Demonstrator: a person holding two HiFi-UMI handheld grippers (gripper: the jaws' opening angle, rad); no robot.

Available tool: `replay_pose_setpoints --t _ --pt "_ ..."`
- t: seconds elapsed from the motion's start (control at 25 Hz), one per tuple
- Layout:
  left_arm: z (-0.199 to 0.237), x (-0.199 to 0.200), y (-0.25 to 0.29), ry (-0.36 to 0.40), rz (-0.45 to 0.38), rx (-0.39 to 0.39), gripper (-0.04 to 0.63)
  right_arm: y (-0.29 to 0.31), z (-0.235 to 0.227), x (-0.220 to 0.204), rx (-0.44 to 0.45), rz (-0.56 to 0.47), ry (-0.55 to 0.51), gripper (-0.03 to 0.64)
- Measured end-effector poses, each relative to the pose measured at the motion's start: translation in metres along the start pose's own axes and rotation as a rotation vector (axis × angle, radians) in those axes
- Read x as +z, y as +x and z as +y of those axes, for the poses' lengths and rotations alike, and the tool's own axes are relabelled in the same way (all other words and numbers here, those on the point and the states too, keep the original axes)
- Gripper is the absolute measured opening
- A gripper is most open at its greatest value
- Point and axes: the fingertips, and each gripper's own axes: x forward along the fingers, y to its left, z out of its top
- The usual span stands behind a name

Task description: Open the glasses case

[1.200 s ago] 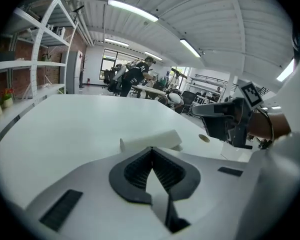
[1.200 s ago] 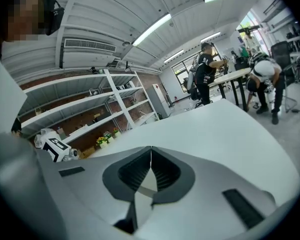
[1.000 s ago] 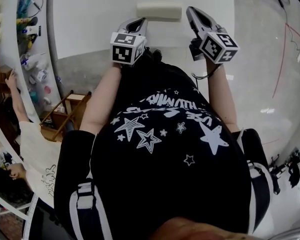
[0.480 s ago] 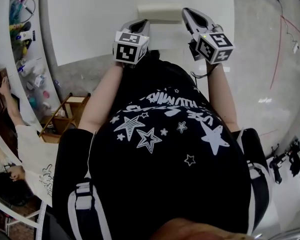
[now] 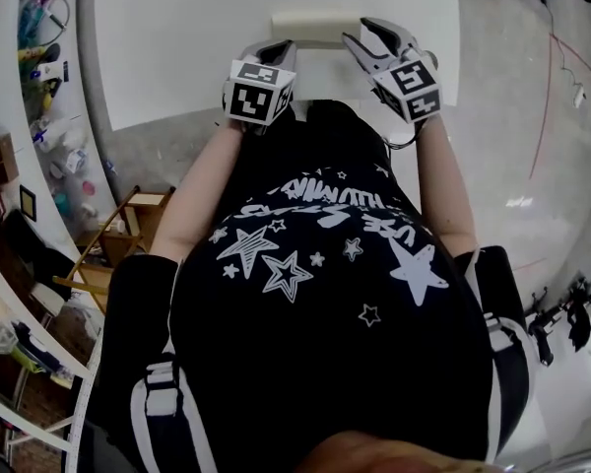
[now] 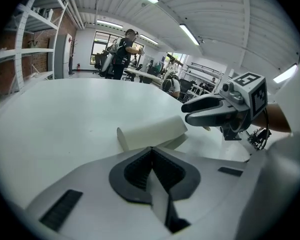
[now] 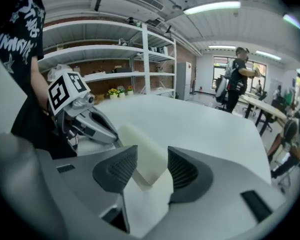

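Observation:
A cream glasses case [image 5: 313, 26] lies shut on the white table [image 5: 177, 47], near its front edge. My left gripper [image 5: 279, 49] is just short of the case's left end, with its jaws shut and nothing between them [image 6: 151, 150]. From there the case [image 6: 152, 131] sits right beyond the tips. My right gripper [image 5: 359, 33] is at the case's right end, rolled onto its side, and its jaws are opening. In the right gripper view, the case's end [image 7: 140, 139] lies between the pads of the right gripper [image 7: 152, 153] with gaps on both sides.
The table's front edge runs just under both grippers, close to my body. Shelves with small items [image 5: 49, 57] and a wooden rack [image 5: 128, 225] stand on the floor at the left. People [image 6: 122, 54] stand far behind the table.
The right gripper has rolled and sunk toward the case's right end, and its jaws, shut before, have parted. The left gripper has hardly moved.

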Motion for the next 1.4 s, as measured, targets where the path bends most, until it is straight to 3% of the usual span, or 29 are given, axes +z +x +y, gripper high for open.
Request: replay_pose_setpoints --t 0.12,0.24,0.48,0.88,1.0,1.04,1.4 --pt "-0.002 0.001 0.000 -0.018 -0.002 0.015 0.012 0.005 0.006 -0.004 0.053 0.040 -0.133 0.258" --pt "-0.001 0.001 -0.001 -0.035 -0.008 0.035 0.012 0.011 0.012 -0.007 0.088 0.067 -0.241 0.279" --pt "0.001 -0.001 0.000 -0.044 -0.016 0.065 0.012 0.024 0.011 -0.015 0.113 0.087 -0.314 0.347" --pt "0.003 0.000 -0.002 -0.064 -0.021 0.071 0.012 0.038 0.015 -0.015 0.134 0.127 -0.526 0.347" --pt "0.001 0.000 -0.001 -0.064 -0.018 0.075 0.012 0.038 0.015 -0.016 0.139 0.132 -0.533 0.337" --pt "0.001 0.000 -0.001 -0.063 -0.017 0.077 0.012 0.038 0.014 -0.015 0.138 0.132 -0.528 0.307" --pt "0.002 0.000 -0.002 -0.061 -0.017 0.089 0.012 0.035 0.014 -0.014 0.204 0.148 -0.510 0.291"
